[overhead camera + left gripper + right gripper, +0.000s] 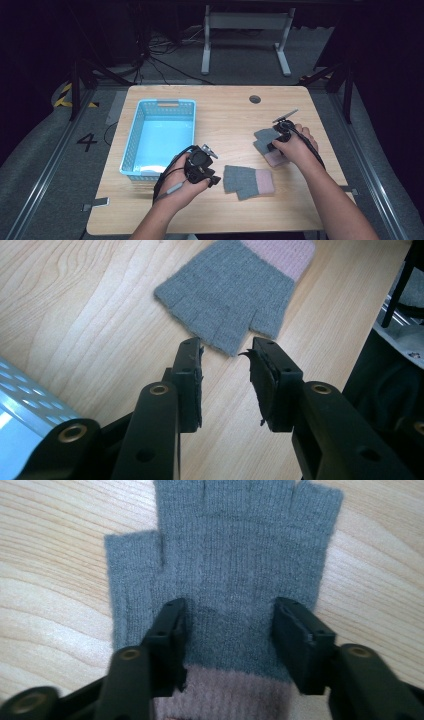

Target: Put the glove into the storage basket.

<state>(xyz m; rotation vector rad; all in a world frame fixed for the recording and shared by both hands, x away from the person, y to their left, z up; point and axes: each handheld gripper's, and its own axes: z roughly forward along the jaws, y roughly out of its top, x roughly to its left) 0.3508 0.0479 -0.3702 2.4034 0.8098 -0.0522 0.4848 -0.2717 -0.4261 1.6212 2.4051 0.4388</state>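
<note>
Wooden bench (225, 115) seen from above, w/ a light-blue slotted basket (134, 145) at left-centre, nothing visible inside it. A small dark round grommet (255, 99) sits near the far edge. Beyond the bench: grey floor, cables, white legs of another stand. Nothing lies between either tool and its nearest glove.

Two grey fingerless gloves w/ pink cuffs. Near glove (248, 181) (235, 285) lies flat, just right of the left tool, cuff pointing right; its cuff is cut off by the top edge in the left gripper view. Far glove (267, 142) (225, 565) lies under the right hand, partly covered by hand and tool in the high view; its cuff is cropped at the bottom of the right gripper view.

Left tool (202, 170) (225, 380): jaws part-open, nothing between them, tips just short of the near glove's finger ends, apart from it.

Right tool (279, 137) (227, 640): jaws wide, released, straddling the far glove's palem above the cuff; tips appear to rest on the knit, though contact is hard to confirm. No pinch on the fabric
</note>
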